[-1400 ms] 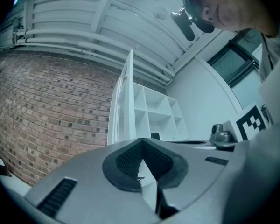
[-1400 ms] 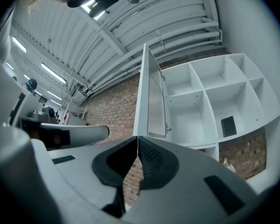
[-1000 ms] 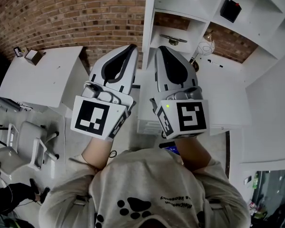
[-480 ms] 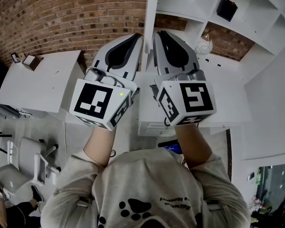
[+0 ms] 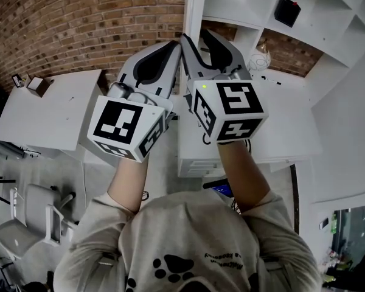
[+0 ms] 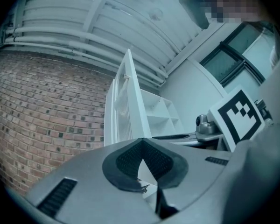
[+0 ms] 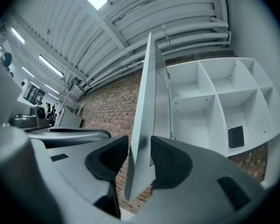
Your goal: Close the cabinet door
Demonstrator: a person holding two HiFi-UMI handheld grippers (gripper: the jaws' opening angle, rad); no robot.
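The cabinet door [image 7: 142,101] stands open, its free edge between the spread jaws of the right gripper [image 7: 140,158], which have just been opening. The left gripper [image 6: 142,143] is pressed together, empty. The panel looks stiff, light and smooth; I would push its flat face near this edge.

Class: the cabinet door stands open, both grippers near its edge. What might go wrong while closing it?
The right gripper, whose jaws have just been opening, straddles the edge of the cabinet door without clamping it; a push may slip off.
One jaw sits toward the shelves and may get pinched as the door shuts.
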